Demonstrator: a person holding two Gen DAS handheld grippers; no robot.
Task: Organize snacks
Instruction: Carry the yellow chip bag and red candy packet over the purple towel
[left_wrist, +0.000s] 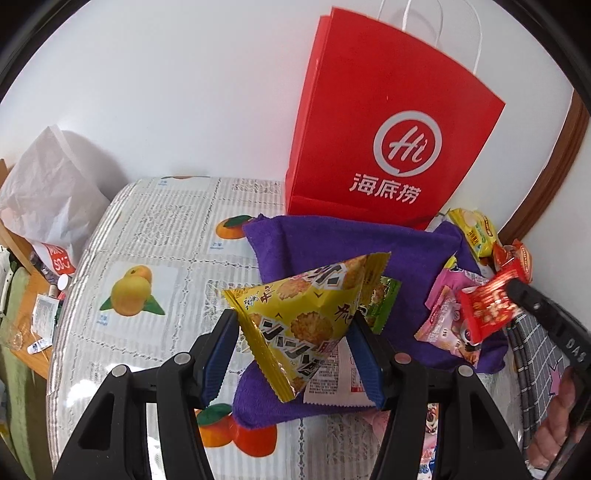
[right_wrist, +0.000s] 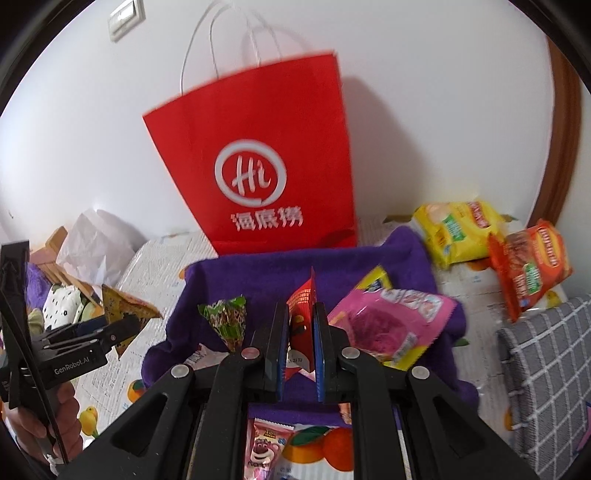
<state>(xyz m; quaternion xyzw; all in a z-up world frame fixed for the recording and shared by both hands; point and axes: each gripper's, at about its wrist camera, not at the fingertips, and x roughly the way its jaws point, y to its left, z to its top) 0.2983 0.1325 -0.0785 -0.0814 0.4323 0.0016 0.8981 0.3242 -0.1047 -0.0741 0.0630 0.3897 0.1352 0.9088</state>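
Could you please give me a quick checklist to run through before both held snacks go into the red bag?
1. Left gripper clamps the yellow snack packet: ok.
2. Right gripper clamps the red snack packet: ok.
3. Red paper bag stands upright: ok.
4. Bag mouth open: cannot tell.
5. Purple cloth cleared of snacks: not ok, the pink packet remains.

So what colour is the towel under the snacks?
Purple towel, clearest in the right wrist view.
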